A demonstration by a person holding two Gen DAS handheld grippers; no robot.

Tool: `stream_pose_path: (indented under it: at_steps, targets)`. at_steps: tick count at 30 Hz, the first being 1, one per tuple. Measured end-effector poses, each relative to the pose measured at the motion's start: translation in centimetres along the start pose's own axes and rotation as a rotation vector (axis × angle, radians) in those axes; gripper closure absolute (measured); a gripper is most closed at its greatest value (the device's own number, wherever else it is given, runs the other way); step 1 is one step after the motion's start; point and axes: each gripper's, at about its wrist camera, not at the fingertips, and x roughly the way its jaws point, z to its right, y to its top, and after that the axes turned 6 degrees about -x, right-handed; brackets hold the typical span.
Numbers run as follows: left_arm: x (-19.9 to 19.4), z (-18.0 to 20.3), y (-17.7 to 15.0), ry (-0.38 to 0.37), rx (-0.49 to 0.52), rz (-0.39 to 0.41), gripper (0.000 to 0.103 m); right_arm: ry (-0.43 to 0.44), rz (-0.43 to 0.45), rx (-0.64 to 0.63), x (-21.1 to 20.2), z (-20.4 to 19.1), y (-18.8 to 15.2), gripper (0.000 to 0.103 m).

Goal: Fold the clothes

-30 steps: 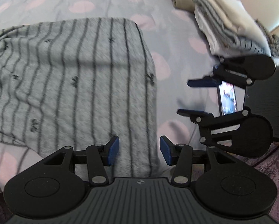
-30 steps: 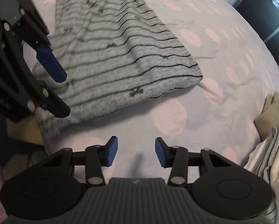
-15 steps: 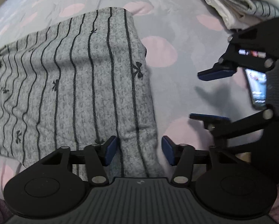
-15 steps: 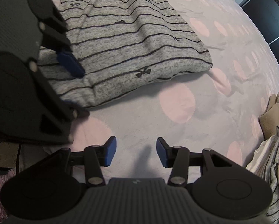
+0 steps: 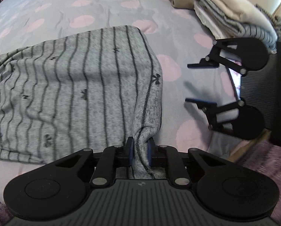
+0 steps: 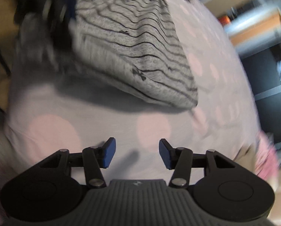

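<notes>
The right wrist view is badly smeared, so the top left around 11 o'clock is just a dark blur; I can't make out the left gripper there, only a hint of blue. The room at 2 o'clock (shelves, something orange) is streaky too. In the left wrist view the striped garment (image 5: 80,86) runs off the left edge at 9 o'clock, so its full shape is hidden, and the part tucked behind the fingers is covered by the gripper body.

The garment is grey with thin dark stripes and little bow prints, lying on the bedspread (image 5: 106,5), which is lilac with pink dots. Its near right corner is bunched up at 6 o'clock and pinched between the blue pads of the left gripper (image 5: 140,151), whose jaws have just been closing onto that fabric.

The right gripper (image 6: 137,155) has its fingers spread with only bedspread between them; they've just been easing a bit wider. From the left camera it sits at 3 o'clock, clear of the garment.

At 1 o'clock there's a stack of folded clothes (image 5: 232,17), and a phone screen (image 5: 235,79) peeks out behind the right gripper, mostly blocked.
</notes>
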Motion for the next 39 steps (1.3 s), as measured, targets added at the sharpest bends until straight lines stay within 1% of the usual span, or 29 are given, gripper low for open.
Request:
stream_pose_path:
  at_steps: [3, 5, 6, 8, 9, 15, 18, 21, 23, 24, 25, 26, 27, 29, 30, 32, 35, 39]
  targets:
    - [-0.8, -0.9, 1.3, -0.037, -0.041, -0.022, 0.091, -0.068, -0.006, -0.168, 1.4, 0.1, -0.2, 0.049]
    - [-0.9, -1.4, 2.0, -0.054, -0.059, -0.028, 0.091, -0.109, -0.01, -0.249, 2.6, 0.7, -0.1, 0.049]
    - [-0.8, -1.4, 2.3, -0.06, -0.067, -0.03, 0.091, -0.126, -0.007, -0.282, 3.1, 1.0, -0.1, 0.045]
    - [-0.8, -2.1, 2.7, -0.073, -0.081, -0.033, 0.091, -0.146, 0.027, -0.332, 3.8, 1.8, 0.1, 0.039]
    - [-0.8, -2.3, 2.7, -0.077, -0.084, -0.034, 0.091, -0.156, 0.043, -0.357, 4.2, 2.2, 0.1, 0.039]
    - [0.0, -3.8, 3.2, -0.085, -0.11, -0.067, 0.092, -0.173, 0.086, -0.514, 6.5, 3.6, 1.3, 0.039]
    - [0.3, -4.5, 3.5, -0.084, -0.123, -0.081, 0.092, -0.168, 0.089, -0.572, 7.6, 3.9, 1.6, 0.039]
    - [0.7, -4.9, 3.9, -0.087, -0.137, -0.089, 0.092, -0.163, 0.119, -0.591, 8.0, 4.5, 1.9, 0.04]
    - [0.8, -5.1, 4.0, -0.092, -0.139, -0.09, 0.092, -0.17, 0.123, -0.608, 8.3, 4.8, 2.3, 0.041]
    - [0.8, -5.1, 4.0, -0.094, -0.139, -0.089, 0.092, -0.172, 0.125, -0.615, 8.4, 4.9, 2.5, 0.049]
    - [0.6, -5.1, 4.0, -0.094, -0.137, -0.084, 0.092, -0.166, 0.119, -0.607, 8.4, 5.0, 2.8, 0.053]
    - [0.4, -5.1, 3.9, -0.094, -0.134, -0.079, 0.092, -0.16, 0.113, -0.6, 8.5, 5.1, 3.1, 0.061]
    - [0.2, -5.1, 3.8, -0.094, -0.131, -0.073, 0.092, -0.149, 0.107, -0.595, 8.7, 5.1, 3.2, 0.072]
    - [-0.6, -5.3, 3.4, -0.099, -0.134, -0.058, 0.092, -0.146, 0.105, -0.591, 8.4, 5.2, 3.3, 0.077]
    - [-1.1, -5.4, 3.2, -0.103, -0.135, -0.05, 0.092, -0.15, 0.106, -0.584, 8.3, 5.3, 3.3, 0.081]
    - [-2.0, -5.5, 2.9, -0.11, -0.131, -0.028, 0.092, -0.151, 0.099, -0.551, 7.6, 5.5, 3.3, 0.085]
    - [-4.1, -5.9, 2.5, -0.118, -0.118, 0.015, 0.093, -0.152, 0.094, -0.475, 6.1, 6.3, 3.8, 0.086]
    - [-8.3, -7.2, 2.1, -0.123, -0.096, 0.083, 0.093, -0.16, 0.101, -0.322, 3.1, 7.7, 5.1, 0.088]
